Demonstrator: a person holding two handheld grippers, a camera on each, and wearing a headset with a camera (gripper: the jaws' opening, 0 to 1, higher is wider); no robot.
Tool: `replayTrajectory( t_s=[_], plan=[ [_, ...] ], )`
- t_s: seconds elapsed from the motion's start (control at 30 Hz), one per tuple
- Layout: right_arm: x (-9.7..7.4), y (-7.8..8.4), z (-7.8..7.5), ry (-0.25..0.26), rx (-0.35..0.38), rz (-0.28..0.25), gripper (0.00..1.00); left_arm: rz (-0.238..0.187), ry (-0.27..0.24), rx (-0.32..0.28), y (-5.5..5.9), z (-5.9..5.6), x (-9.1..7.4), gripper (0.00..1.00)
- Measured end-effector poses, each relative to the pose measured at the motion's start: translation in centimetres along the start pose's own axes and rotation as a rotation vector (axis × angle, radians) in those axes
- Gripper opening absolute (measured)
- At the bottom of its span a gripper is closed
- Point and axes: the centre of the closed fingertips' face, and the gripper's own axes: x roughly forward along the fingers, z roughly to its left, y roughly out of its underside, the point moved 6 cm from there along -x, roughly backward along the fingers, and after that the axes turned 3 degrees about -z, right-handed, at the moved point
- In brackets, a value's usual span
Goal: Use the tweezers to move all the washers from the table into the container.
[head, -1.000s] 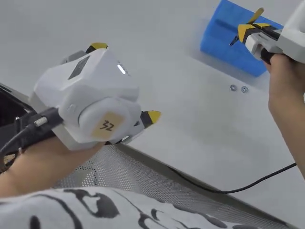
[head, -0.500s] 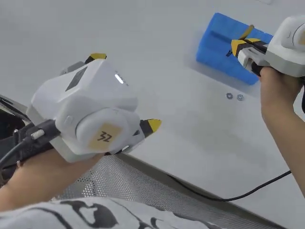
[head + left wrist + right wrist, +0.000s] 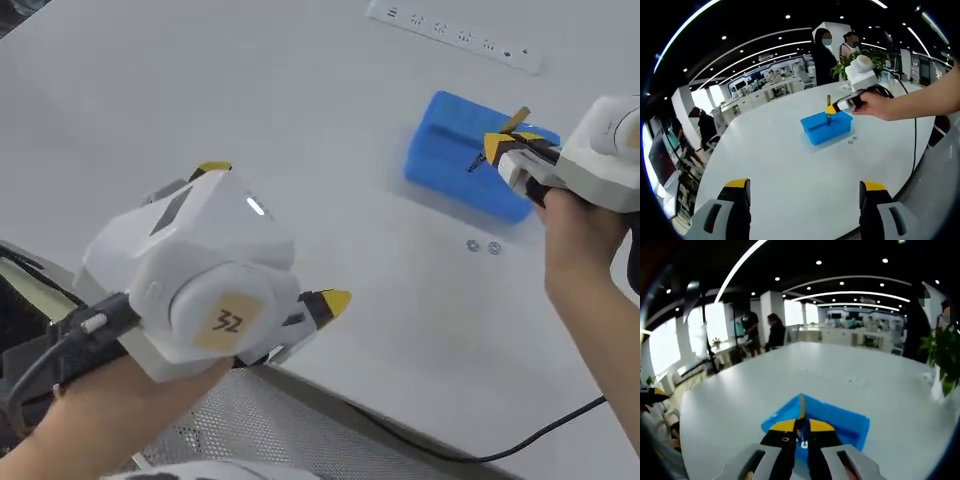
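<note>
- The right gripper (image 3: 499, 150) has its jaws pinched shut on the tweezers (image 3: 516, 122), which pass between them; it hangs over the blue container (image 3: 447, 135).
- The tweezers' long axis is tilted: the tan upper end points up and away, and the dark tips point down toward the container's inside. Whether the tips hold a washer I cannot tell.
- 2 washers (image 3: 483, 246) lie flat on the white worktop (image 3: 300, 110), side by side and close together, just beside the container's long side that faces the worktop's near edge.
- From the tweezers' tips, these washers lie back toward the near edge, past the container's wall. I judge the next pick needs the tips to come over that wall and down onto the worktop.
- The left gripper (image 3: 805, 187) has its jaws spread wide with nothing between them. It sits low by the worktop's near edge, well apart from the container and washers, so the right gripper is much the nearer.
- The container is an open, shallow tray toward the worktop's far side. What lies in it is too small to tell.
- A white power strip (image 3: 455, 35) lies beyond the container, nearer the far edge.
- My judgement: the task is part done at most, with 2 washers left on the worktop.
</note>
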Motion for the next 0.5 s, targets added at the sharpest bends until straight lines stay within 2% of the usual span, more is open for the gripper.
replayTrajectory(
  t_s=[0.07,0.27,0.4,0.5],
  plan=[
    [-0.9,-1.0,0.3,-0.018,0.029,-0.033,0.04,-0.003,0.005,-0.012,-0.1,-0.1,-0.1,0.93],
    [-3.9,-3.0,1.3,-0.022,0.023,-0.106,0.04,-0.022,0.025,-0.064,-0.4,-0.3,-0.7,0.94],
    [-5.3,-3.2,1.8,-0.023,0.01,-0.119,0.04,-0.022,0.04,-0.062,-0.5,-0.3,-1.1,0.94],
    [-6.1,-2.4,2.0,-0.018,-0.008,-0.108,0.04,-0.02,0.043,-0.046,-0.6,-0.2,-1.3,0.93]
  ],
)
